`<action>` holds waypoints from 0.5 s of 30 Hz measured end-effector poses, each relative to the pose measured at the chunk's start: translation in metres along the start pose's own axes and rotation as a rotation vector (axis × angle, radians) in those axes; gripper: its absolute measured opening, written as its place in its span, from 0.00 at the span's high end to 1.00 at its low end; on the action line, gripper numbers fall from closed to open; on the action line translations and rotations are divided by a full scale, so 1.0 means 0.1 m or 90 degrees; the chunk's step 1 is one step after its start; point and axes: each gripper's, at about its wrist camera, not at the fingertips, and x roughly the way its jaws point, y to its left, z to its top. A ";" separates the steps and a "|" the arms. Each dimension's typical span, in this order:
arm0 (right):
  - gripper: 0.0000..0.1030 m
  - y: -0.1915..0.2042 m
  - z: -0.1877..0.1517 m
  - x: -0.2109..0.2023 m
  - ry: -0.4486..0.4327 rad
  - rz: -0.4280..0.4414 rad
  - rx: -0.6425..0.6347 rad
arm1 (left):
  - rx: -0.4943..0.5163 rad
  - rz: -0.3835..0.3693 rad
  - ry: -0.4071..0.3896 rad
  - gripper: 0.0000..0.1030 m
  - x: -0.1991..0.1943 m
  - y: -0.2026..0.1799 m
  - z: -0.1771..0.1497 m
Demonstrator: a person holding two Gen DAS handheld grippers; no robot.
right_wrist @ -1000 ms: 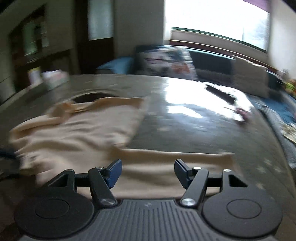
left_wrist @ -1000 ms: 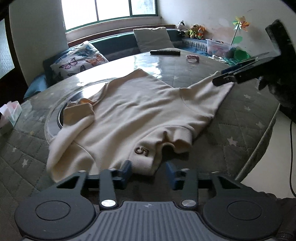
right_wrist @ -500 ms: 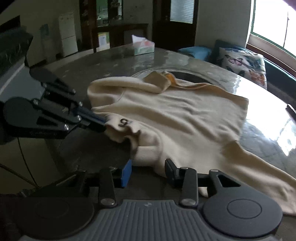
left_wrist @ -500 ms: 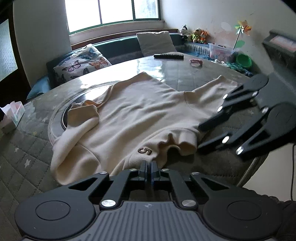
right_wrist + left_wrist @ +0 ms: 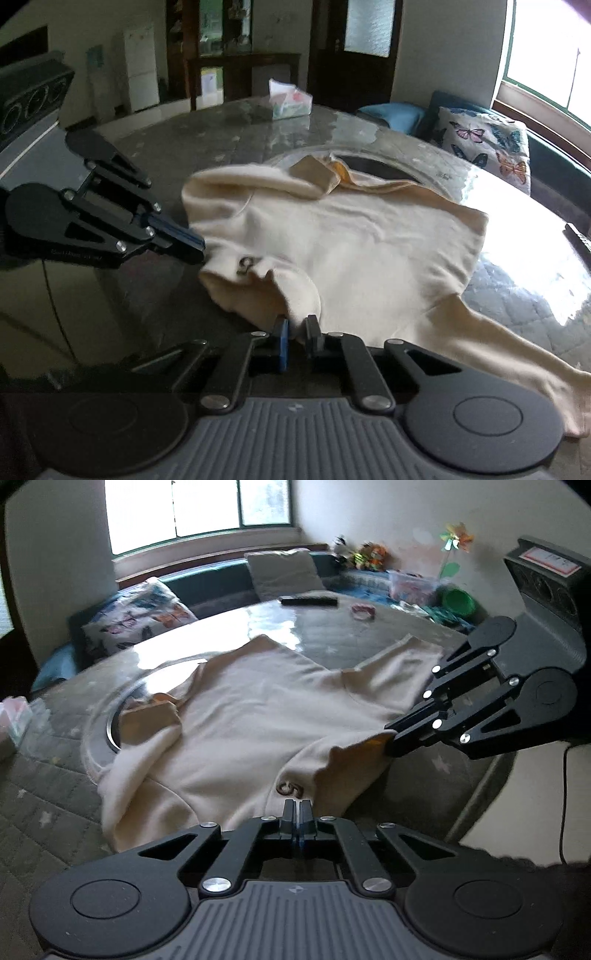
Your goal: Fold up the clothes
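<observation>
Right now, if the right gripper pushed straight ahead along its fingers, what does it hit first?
The cream sweater. The right gripper is already shut on its near hem, so going forward would just bunch fabric toward the folded collar; depth beyond is unclear.

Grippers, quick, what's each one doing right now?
Left gripper: shut on the sweater hem, by the 5.
Right gripper: shut on the sweater hem.

Left hand-held gripper [image 5: 297, 814] and right hand-held gripper [image 5: 295, 334] both pinched closed.

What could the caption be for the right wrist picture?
Both grippers, left gripper and right gripper, pinch the near edge of a cream sweater on the table.
</observation>
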 end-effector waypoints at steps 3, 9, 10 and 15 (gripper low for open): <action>0.91 0.03 -0.06 0.12 0.033 0.013 -0.007 | -0.004 -0.013 0.004 0.97 0.02 0.03 0.01; 0.82 -0.09 0.06 -0.01 0.007 0.043 0.009 | -0.010 0.022 -0.032 0.91 -0.08 0.25 0.18; 0.80 -0.13 0.10 -0.04 -0.004 0.040 0.016 | -0.020 0.041 -0.035 0.81 -0.06 0.32 0.22; 0.71 -0.36 0.23 0.12 -0.027 -0.005 0.057 | -0.105 0.132 -0.040 0.58 0.17 0.77 0.43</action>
